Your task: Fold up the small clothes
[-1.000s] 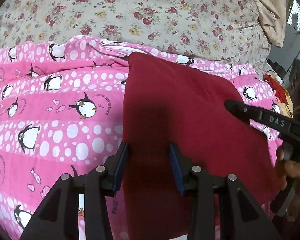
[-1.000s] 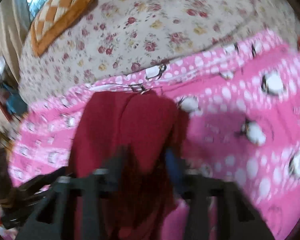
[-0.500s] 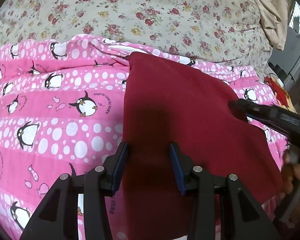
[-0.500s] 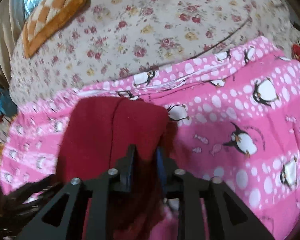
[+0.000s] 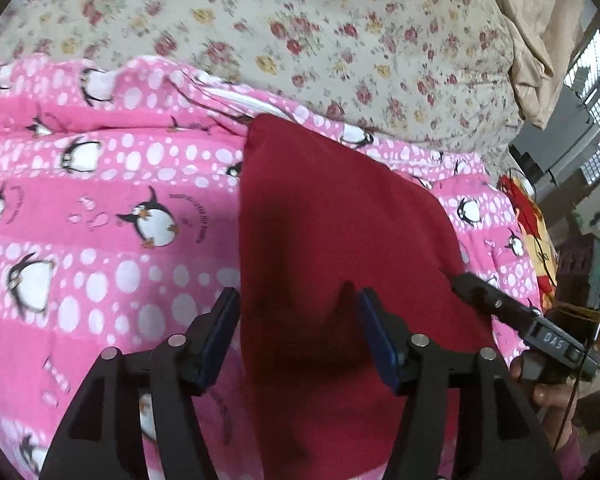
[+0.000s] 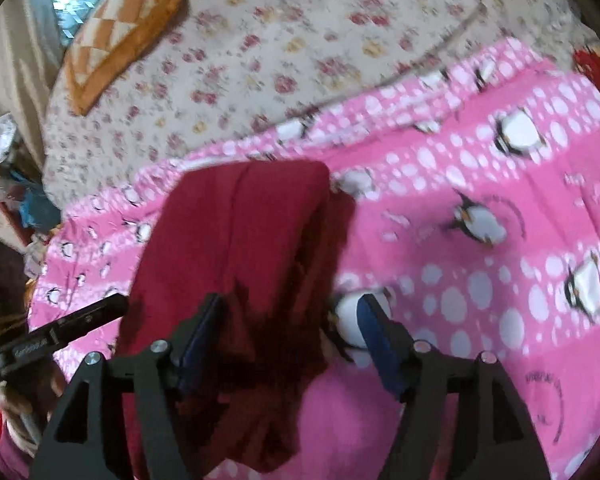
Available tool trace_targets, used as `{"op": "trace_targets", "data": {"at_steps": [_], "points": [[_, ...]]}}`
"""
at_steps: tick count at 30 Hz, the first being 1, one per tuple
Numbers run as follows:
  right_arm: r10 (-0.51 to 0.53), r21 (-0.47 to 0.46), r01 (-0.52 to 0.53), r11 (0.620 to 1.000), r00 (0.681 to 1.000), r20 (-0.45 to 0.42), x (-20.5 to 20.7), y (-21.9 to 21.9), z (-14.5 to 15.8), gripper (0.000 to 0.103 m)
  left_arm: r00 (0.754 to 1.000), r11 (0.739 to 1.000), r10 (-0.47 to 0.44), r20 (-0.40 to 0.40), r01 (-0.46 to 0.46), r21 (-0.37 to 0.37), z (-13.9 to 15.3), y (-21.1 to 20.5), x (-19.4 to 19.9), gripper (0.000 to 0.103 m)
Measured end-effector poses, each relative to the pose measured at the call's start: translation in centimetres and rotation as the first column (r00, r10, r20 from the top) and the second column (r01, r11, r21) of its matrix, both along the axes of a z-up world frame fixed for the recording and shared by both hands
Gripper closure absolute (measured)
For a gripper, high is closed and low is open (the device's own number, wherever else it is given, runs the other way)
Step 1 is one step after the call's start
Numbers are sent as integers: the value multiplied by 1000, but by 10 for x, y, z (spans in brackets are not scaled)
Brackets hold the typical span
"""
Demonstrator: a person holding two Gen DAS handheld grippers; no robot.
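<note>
A dark red cloth (image 5: 332, 248) lies folded on a pink penguin-print blanket (image 5: 100, 208). My left gripper (image 5: 298, 332) is open, its jaws spread over the near part of the cloth. My right gripper (image 6: 290, 336) is open too, with the cloth's (image 6: 240, 240) near edge lying loosely between its jaws. The cloth looks bunched and doubled in the right wrist view. Each gripper shows at the edge of the other's view: the right one (image 5: 512, 316) and the left one (image 6: 64, 328).
A floral bedsheet (image 5: 300, 32) covers the bed beyond the blanket. An orange checked cushion (image 6: 116, 28) lies at the far left in the right wrist view. A red and yellow item (image 5: 534, 232) sits at the blanket's right edge.
My right gripper was shut on the red cloth half a second ago and has opened. My left gripper has stayed open over the cloth.
</note>
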State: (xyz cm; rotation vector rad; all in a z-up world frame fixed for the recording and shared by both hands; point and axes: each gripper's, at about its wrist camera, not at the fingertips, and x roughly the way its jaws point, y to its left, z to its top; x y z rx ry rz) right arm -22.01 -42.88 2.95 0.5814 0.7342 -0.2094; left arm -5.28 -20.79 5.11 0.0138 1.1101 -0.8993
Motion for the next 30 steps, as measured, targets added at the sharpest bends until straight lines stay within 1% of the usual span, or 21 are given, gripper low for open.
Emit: {"op": "trace_targets", "data": {"at_steps": [1, 3, 6, 7, 9, 10, 11, 12, 13, 15, 17, 20, 23, 27, 29, 30], "points": [[13, 1, -13, 1000, 1000, 9, 5, 0, -1, 30, 1000, 1000, -8, -22, 8, 10, -6, -4, 3, 62], [45, 29, -44, 999, 999, -5, 15, -2, -8, 29, 998, 1000, -11, -64, 12, 23, -19, -10, 7, 55], [97, 116, -91, 989, 994, -54, 33, -6, -31, 22, 996, 1000, -21, -89, 20, -14, -28, -13, 10, 48], [99, 132, -92, 987, 994, -45, 36, -6, -37, 21, 995, 1000, -22, -102, 20, -21, -30, -14, 11, 47], [104, 128, -100, 987, 994, -27, 39, -4, -38, 22, 990, 999, -22, -141, 17, -37, -36, -15, 14, 47], [106, 123, -101, 987, 994, -29, 42, -2, -37, 31, 988, 999, -25, -150, 20, -39, -36, -16, 14, 50], [107, 128, -103, 986, 994, -24, 44, 0, -36, 36, 989, 999, -38, -140, 33, -37, -33, -17, 12, 57], [105, 125, -101, 987, 994, -20, 45, 2, -33, 44, 992, 999, -44, -121, 41, -32, -31, -17, 10, 65], [106, 106, -104, 989, 994, -20, 45, 6, -29, 53, 994, 998, -56, -90, 54, -24, -24, -16, 5, 68], [116, 66, -115, 991, 993, -20, 44, 15, -17, 59, 997, 998, -65, -52, 64, -9, -15, -13, -2, 79], [124, 61, -123, 991, 992, -10, 38, 20, -5, 61, 997, 997, -71, -21, 71, -4, -2, -6, -11, 82], [140, 80, -142, 987, 990, 23, 27, 32, 16, 61, 997, 997, -73, 3, 73, 1, 18, 12, -29, 83], [169, 93, -168, 981, 986, -3, 17, 54, 28, 61, 998, 998, -64, 1, 64, 18, 32, 39, -49, 83], [221, 128, -216, 968, 975, -25, 1, 87, 27, 61, 999, 997, -35, -17, 36, 68, 31, 71, -72, 83], [233, 150, -225, 963, 972, -38, -7, 102, 16, 61, 999, 994, -7, -34, 10, 106, 20, 84, -80, 83], [239, 151, -229, 962, 969, -57, -9, 109, 7, 59, 999, 992, 10, -32, -6, 126, 14, 87, -83, 80]]}}
